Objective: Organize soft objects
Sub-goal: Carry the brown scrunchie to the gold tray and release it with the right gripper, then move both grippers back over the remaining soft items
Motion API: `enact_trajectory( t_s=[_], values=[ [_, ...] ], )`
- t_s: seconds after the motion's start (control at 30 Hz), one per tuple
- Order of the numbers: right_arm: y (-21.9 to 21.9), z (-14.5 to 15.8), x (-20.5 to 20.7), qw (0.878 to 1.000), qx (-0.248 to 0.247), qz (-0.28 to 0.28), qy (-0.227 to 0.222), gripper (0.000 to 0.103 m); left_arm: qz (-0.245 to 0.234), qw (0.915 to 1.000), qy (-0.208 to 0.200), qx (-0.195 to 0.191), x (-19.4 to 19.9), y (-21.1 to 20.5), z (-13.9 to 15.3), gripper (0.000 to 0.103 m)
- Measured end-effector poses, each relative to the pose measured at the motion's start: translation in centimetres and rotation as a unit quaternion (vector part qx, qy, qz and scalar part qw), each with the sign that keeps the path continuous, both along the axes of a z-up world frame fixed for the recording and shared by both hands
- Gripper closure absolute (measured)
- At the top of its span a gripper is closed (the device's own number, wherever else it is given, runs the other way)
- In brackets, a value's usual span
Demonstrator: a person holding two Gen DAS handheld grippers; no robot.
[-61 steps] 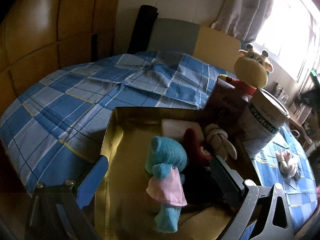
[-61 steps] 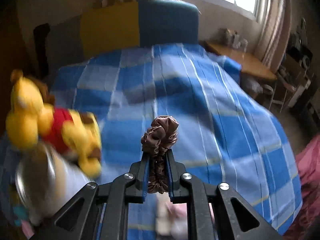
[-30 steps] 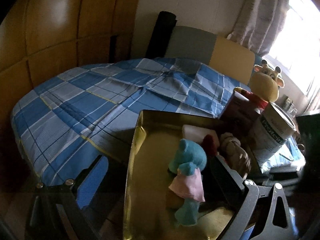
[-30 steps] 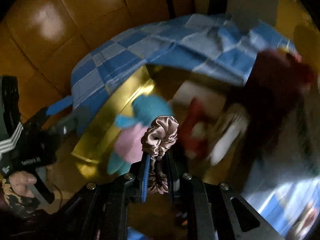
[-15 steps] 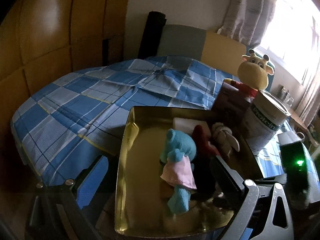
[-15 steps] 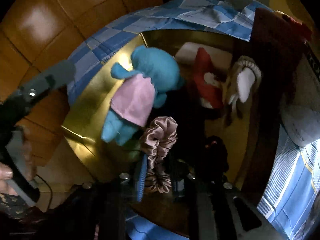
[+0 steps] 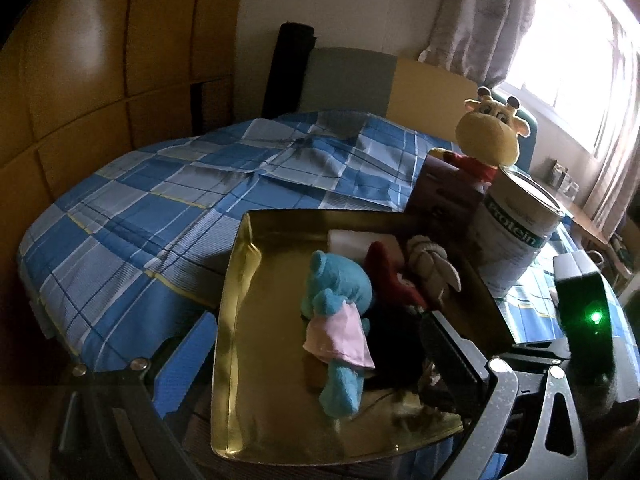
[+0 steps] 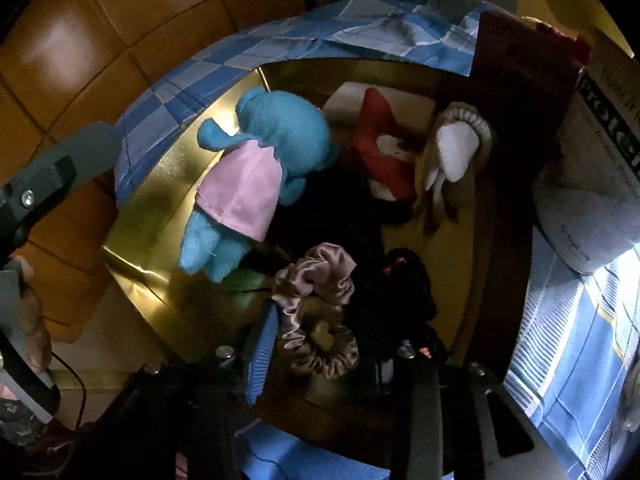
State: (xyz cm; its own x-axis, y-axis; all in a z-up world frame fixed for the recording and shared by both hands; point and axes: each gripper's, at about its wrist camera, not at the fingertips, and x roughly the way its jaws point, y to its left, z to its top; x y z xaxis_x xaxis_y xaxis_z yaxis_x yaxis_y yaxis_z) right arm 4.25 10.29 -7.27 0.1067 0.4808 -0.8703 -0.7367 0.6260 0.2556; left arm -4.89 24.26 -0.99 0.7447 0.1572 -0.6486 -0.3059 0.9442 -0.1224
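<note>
Several soft toys already lie in the gold tray (image 7: 234,320) that rests on the bed (image 7: 160,200) with its blue checked cover: a blue plush in a pink dress (image 8: 256,168), a red plush (image 8: 380,152) and a beige plush with white ears (image 8: 452,160), all close together toward the tray's far side, the red one partly over a white pad (image 7: 352,240). Something dark lies among them, too shadowed to name.

The right gripper (image 8: 332,356) points steeply down over the near part of the tray, and its jaws are opening. A brown satin scrunchie (image 8: 316,312) sits between them, puffed out into a loose ring and seemingly no longer pinched; it looks to be at or just above the tray floor, though whether it rests there I cannot tell. By that reading the scrunchie is being let go into the tray, which would make it one more item sorted.

The left gripper (image 7: 316,364) hangs spread wide at the tray's near edge with nothing pinched; the tray and the blue plush merely show between its fingers.

What is left, as far as can be seen: a yellow giraffe plush (image 7: 488,140) with a red top stands outside the tray, behind a dark box (image 7: 448,196) and a protein can (image 7: 516,236), and probably belongs with the others. The box and can are hard goods and likely stay put. The task looks well past halfway.
</note>
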Motion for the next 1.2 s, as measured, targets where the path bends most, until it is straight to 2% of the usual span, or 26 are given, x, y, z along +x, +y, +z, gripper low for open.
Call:
enact_trajectory(
  t_s=[0.2,0.33,0.8,1.0,1.2],
  values=[
    [-0.6,1.1,-0.2,1.000,0.015,-0.010,-0.012,0.063,-0.004,1.0000,0.006,0.001,0.0,-0.4,-0.1,0.000],
    [-1.5,1.9,0.0,0.999,0.026,-0.020,-0.022,0.052,-0.007,1.0000,0.006,0.004,0.0,-0.8,-0.1,0.000],
    [-4.2,3.5,0.6,0.996,0.047,-0.057,-0.041,0.052,-0.024,0.9996,0.008,0.012,0.2,-2.2,0.3,0.000],
    [-7.7,5.1,1.3,0.992,0.055,-0.089,-0.070,0.052,-0.035,0.9992,0.010,0.016,0.6,-3.3,0.6,0.000],
    [-13.0,5.9,3.5,0.983,0.044,-0.154,-0.091,0.052,-0.057,0.9979,0.015,0.026,1.2,-4.8,0.8,0.000]
  ],
)
